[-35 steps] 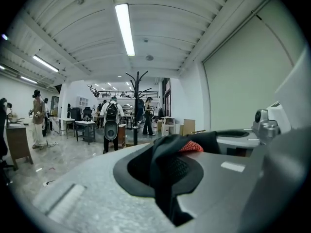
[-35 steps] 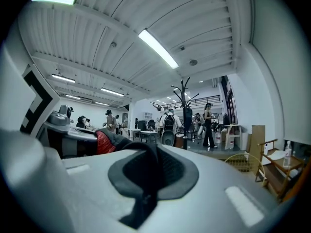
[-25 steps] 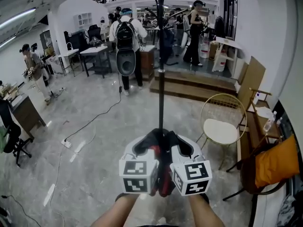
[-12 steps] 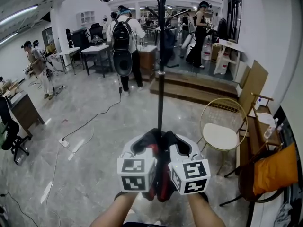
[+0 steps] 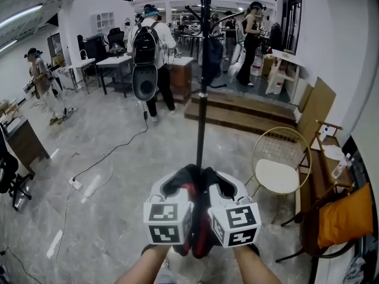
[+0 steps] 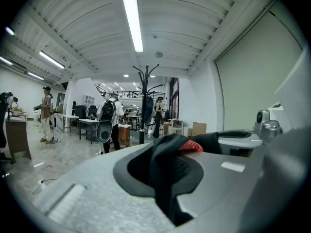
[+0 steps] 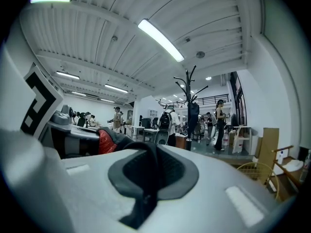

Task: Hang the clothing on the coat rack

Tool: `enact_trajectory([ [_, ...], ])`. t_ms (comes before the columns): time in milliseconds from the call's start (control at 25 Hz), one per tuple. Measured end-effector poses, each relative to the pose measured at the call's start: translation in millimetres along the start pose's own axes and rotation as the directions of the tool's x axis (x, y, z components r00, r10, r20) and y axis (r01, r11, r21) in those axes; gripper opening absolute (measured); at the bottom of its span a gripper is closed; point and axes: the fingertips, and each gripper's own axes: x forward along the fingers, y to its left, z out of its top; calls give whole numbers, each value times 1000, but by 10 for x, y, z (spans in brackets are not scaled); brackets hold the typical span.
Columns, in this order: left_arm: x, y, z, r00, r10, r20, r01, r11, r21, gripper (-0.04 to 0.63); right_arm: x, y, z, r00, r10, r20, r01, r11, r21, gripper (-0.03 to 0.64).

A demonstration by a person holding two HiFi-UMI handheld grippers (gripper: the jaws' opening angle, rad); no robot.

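Note:
A black and red piece of clothing [image 5: 192, 188] is pinched between my two grippers, which sit side by side low in the head view. My left gripper [image 5: 176, 185] is shut on the clothing [image 6: 167, 171], and a fold of it runs down through the closed jaws. My right gripper [image 5: 222, 186] is shut on the clothing [image 7: 145, 176] the same way. The black coat rack [image 5: 201, 117] stands straight ahead, beyond the grippers, with a dark garment [image 5: 211, 58] hanging near its top. The coat rack [image 6: 147, 89] shows far off in the left gripper view, and the coat rack [image 7: 190, 98] also shows in the right gripper view.
A gold wire chair [image 5: 278, 158] stands right of the rack's base. A dark chair with an orange cushion [image 5: 345, 209] is at the far right. A person with a backpack [image 5: 145, 52] stands behind left, near steps [image 5: 237, 108]. A cable [image 5: 112, 152] crosses the floor on the left.
Both grippers have carried the clothing forward towards the coat rack, still shut on it. The person with the backpack has drifted a little to the left in the view.

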Motion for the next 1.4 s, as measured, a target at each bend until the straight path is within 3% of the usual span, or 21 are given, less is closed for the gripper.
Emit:
enact_trajectory([
  [960, 1030, 1828, 405, 988, -147, 35, 148, 989, -5, 17, 1887, 540, 373, 985, -173, -10, 173, 984, -34, 14],
  [1400, 1378, 2097, 356, 984, -177, 17, 177, 984, 4, 17, 2286, 486, 303, 977, -212, -20, 211, 977, -38, 14],
])
